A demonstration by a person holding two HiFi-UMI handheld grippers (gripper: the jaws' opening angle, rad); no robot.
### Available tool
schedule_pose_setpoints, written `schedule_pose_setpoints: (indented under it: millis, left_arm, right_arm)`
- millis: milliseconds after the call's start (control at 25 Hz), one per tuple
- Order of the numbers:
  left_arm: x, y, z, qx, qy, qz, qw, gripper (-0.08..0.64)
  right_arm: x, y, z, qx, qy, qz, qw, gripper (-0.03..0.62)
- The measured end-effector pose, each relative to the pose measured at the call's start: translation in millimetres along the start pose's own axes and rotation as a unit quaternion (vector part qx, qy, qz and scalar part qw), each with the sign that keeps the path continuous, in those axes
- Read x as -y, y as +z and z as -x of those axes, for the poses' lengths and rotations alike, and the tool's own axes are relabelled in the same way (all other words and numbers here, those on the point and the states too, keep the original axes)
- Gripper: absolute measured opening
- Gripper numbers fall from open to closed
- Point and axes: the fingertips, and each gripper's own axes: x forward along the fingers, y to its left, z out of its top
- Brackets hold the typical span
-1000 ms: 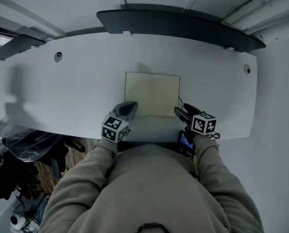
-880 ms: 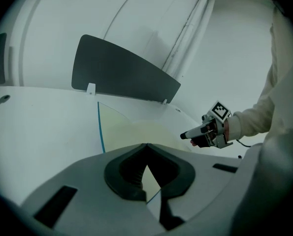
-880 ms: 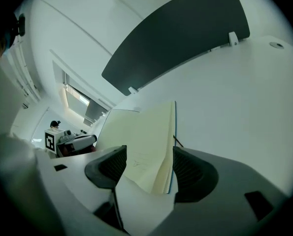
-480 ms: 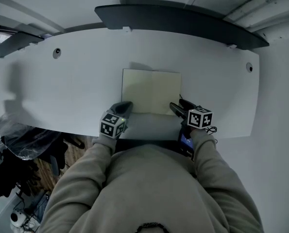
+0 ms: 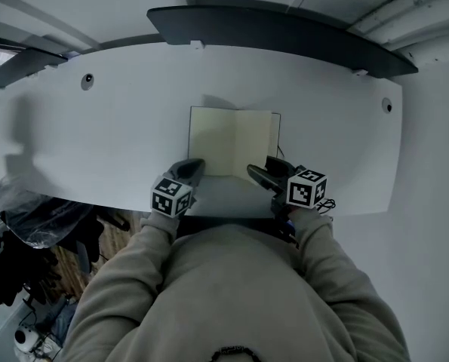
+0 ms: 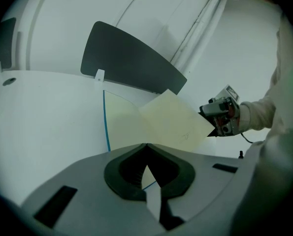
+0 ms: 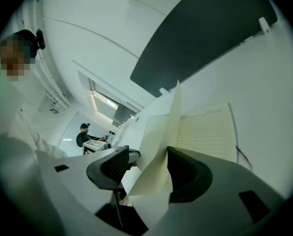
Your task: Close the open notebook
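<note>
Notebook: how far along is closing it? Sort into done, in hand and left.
Done: one leaf is raised off the notebook, standing steeply. In hand: it sits between the right gripper's open jaws. Left: the lined page beneath lies flat, so the notebook is wide open; the left gripper, jaws together, rests at its near-left corner.

notebook corner hidden behind right tongs, table end cropped

My head view is evenly lit in a cool, greyish light, the white desk its brightest part and carrying soft shadows at its left end and just behind the notebook, while both gripper views bulge fisheye-fashion into black corners and go soft up close.
</note>
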Motion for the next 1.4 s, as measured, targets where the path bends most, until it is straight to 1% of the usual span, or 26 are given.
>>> schedule_pose_setpoints:
  millis: [120,280,400,520,640,800,880,1000,1120,1240,1320,1400]
  left_arm:
    - [1.3,-1.9,4.8,0.003,-0.005,0.007,1.0000,-0.005]
    - [-1.1,-3.7,10.6,0.011,0.000,0.020,0.9998,-0.005]
    - [-3.9,-2.5,15.1,0.016,0.000,0.026,0.9995,-0.005]
    - [-3.8,-1.3,18.2,0.018,-0.008,0.027,0.9994,-0.005]
    - [-5.1,-4.1,19.5,0.015,-0.011,0.025,0.9995,-0.005]
    - [-7.7,0.0,23.8,0.028,-0.009,0.041,0.9987,-0.005]
    - [-9.8,5.9,29.3,0.037,-0.006,0.045,0.9983,-0.005]
    - [-15.3,18.7,40.7,0.055,0.000,0.046,0.9974,-0.005]
    - [-19.4,36.4,51.1,0.078,0.004,0.046,0.9959,-0.005]
    - [-18.3,54.5,55.5,0.094,-0.005,0.034,0.9950,-0.005]
    - [-7.6,66.0,50.8,0.094,-0.029,0.010,0.9951,-0.005]
    - [7.6,75.6,39.8,0.087,-0.061,-0.014,0.9942,-0.005]
  right_arm:
    - [-35.7,-0.6,-16.1,-0.015,0.038,0.027,0.999,0.258]
    - [-54.0,-16.6,-46.4,-0.055,0.054,0.054,0.996,0.258]
    - [-53.0,-24.0,-62.4,-0.070,0.046,0.062,0.995,0.258]
    - [-41.7,-23.6,-58.7,-0.059,0.024,0.052,0.997,0.258]
    - [-30.6,-33.8,-60.2,-0.074,0.011,0.055,0.996,0.258]
    - [-27.7,-40.9,-83.8,-0.088,0.011,0.055,0.995,0.258]
    - [-32.2,-43.7,-97.8,-0.098,0.012,0.063,0.993,0.258]
    - [-40.6,-50.8,-116.5,-0.115,0.019,0.078,0.990,0.258]
    - [-46.1,-55.4,-129.5,-0.129,0.026,0.081,0.988,0.258]
    - [-49.4,-56.8,-139.3,-0.138,0.029,0.083,0.986,0.258]
    - [-50.6,-58.3,-143.4,-0.144,0.029,0.085,0.985,0.258]
    - [-51.3,-61.6,-146.4,-0.147,0.027,0.081,0.985,0.258]
